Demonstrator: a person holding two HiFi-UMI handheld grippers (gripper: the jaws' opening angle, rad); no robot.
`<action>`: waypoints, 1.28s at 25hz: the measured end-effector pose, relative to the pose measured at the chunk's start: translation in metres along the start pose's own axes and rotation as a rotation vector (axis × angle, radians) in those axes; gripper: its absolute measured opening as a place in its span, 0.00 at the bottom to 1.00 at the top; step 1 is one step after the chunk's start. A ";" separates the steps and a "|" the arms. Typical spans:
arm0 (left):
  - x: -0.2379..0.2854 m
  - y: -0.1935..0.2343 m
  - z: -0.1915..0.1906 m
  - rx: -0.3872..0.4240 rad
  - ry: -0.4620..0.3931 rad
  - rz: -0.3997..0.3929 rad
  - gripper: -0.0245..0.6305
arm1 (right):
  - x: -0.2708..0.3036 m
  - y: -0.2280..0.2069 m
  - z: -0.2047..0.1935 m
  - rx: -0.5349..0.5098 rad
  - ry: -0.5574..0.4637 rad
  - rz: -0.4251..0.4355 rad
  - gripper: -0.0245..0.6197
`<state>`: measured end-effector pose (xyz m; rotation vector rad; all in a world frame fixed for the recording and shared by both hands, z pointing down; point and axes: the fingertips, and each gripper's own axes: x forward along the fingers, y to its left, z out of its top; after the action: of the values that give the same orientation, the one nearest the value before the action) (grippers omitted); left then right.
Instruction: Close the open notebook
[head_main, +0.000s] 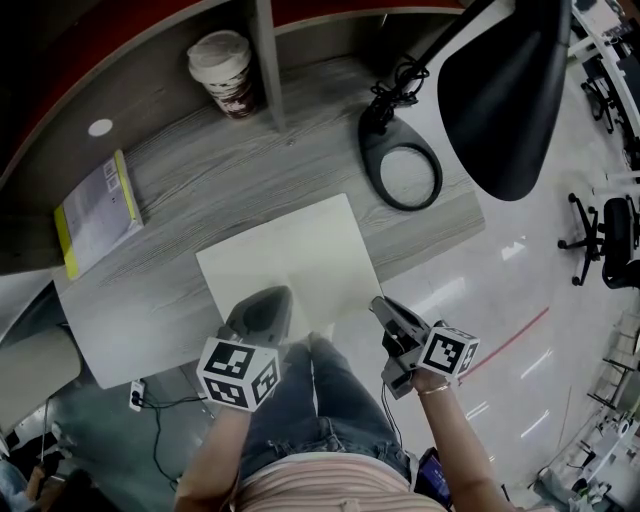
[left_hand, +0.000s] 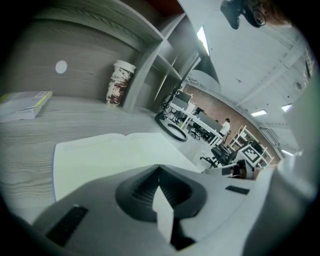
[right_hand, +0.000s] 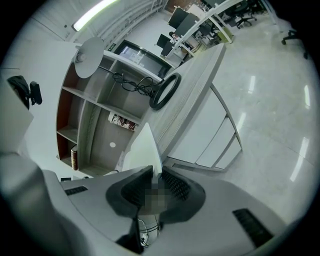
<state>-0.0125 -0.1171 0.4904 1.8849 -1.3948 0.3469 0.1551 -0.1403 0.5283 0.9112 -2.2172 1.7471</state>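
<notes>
Clearly, only the gripper views show left tool (left_hand: 159, 169) and right tool (right_hand: 151, 171) pinching the notebook (head_main: 290, 250).

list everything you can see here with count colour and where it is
desk: 1, grey wood, centre
notebook: 1, white, open at desk's near edge
paper cup: 1, white and brown, shelf nook at back
book: 1, grey and yellow, desk's left
desk lamp: 1, black, ring base on desk's right
office chairs: 2, black, floor at right
power strip: 1, white, floor at left
person: blue jeans, striped top, bottom
left gripper: grey, jaws together, over notebook's near edge
right gripper: grey, shut on notebook's right edge
</notes>
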 end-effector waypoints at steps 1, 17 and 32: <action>0.000 0.001 -0.001 -0.002 0.001 0.000 0.06 | 0.000 0.001 0.000 -0.003 -0.004 0.001 0.13; -0.006 -0.002 -0.003 -0.014 -0.014 -0.009 0.06 | -0.012 0.038 0.015 -0.193 -0.072 0.051 0.09; -0.023 0.000 -0.003 -0.026 -0.057 0.014 0.05 | -0.022 0.072 0.015 -0.347 -0.110 0.075 0.09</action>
<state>-0.0199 -0.0987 0.4787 1.8780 -1.4435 0.2823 0.1359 -0.1369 0.4538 0.8694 -2.5460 1.3032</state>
